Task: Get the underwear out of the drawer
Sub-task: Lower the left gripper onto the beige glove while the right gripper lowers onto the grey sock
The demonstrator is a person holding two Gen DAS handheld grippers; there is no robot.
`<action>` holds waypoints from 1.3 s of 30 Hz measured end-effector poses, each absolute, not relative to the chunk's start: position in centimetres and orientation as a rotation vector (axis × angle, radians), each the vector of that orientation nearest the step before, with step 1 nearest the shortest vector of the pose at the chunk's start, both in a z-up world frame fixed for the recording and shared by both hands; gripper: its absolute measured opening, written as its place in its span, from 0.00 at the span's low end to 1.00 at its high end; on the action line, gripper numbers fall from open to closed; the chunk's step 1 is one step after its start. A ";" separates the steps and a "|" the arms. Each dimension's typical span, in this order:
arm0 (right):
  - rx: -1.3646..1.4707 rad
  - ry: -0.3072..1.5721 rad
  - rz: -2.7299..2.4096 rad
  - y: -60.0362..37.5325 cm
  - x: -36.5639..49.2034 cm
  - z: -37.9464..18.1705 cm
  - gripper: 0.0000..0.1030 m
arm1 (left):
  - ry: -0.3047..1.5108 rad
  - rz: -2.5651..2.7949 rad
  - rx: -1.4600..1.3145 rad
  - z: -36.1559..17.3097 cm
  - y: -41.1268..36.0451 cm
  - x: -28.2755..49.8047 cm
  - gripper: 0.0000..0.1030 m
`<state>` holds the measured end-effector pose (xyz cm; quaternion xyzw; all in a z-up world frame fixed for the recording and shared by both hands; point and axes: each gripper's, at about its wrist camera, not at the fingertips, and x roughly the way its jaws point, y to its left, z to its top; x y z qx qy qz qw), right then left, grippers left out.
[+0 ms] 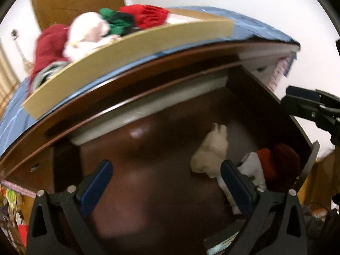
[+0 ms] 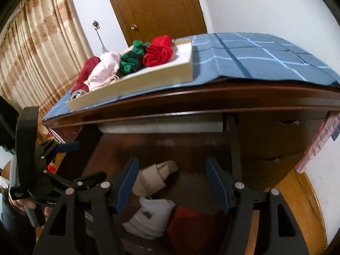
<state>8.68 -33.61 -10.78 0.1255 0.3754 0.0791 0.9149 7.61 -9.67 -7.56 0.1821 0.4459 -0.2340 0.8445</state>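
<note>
**Underwear left in the open drawer**

Underwear lay rolled in the dark wooden drawer point(image 2: 191, 144): a beige roll point(image 2: 154, 177) farthest in, a white piece point(image 2: 152, 218) nearer, a dark red one point(image 2: 192, 225) to its right. The right gripper point(image 2: 172, 182) hung above them, fingers apart, holding nothing. The left gripper point(image 1: 165, 180) stood wide open too, its right finger point(image 1: 235, 184) just beside the white piece.
</note>
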 end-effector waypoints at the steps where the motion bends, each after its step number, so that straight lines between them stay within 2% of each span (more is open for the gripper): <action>1: 0.261 0.776 0.158 -33.8 8.6 -10.9 0.66 | 0.957 -0.512 0.397 -7.9 -10.3 7.7 0.97; 4: 0.276 0.785 0.148 -34.2 8.6 -11.1 0.66 | 1.006 -0.542 0.436 -8.8 -11.9 8.3 0.88; 9: 0.271 0.798 0.152 -34.4 8.7 -11.3 0.66 | 1.079 -0.600 0.440 -10.2 -13.6 8.9 0.87; 16: 0.227 0.934 0.163 -34.3 10.7 -12.9 0.66 | 1.119 -0.612 0.486 -11.4 -15.1 10.0 0.87; 20: 0.206 1.049 0.223 -33.5 12.1 -14.3 0.66 | 1.161 -0.609 0.492 -12.2 -15.5 10.8 0.77; 25: 0.189 1.142 0.295 -32.8 13.0 -15.5 0.66 | 1.216 -0.627 0.505 -13.4 -16.4 11.2 0.76; 30: 0.176 1.188 0.337 -32.8 13.2 -15.7 0.66 | 1.282 -0.655 0.518 -14.6 -17.3 11.7 0.61; 32: 0.162 1.200 0.335 -32.9 13.3 -15.8 0.66 | 1.325 -0.669 0.504 -15.2 -17.3 12.0 0.48; 39: 0.192 1.232 0.331 -33.2 13.7 -16.1 0.65 | 1.371 -0.691 0.454 -15.5 -16.7 12.7 0.40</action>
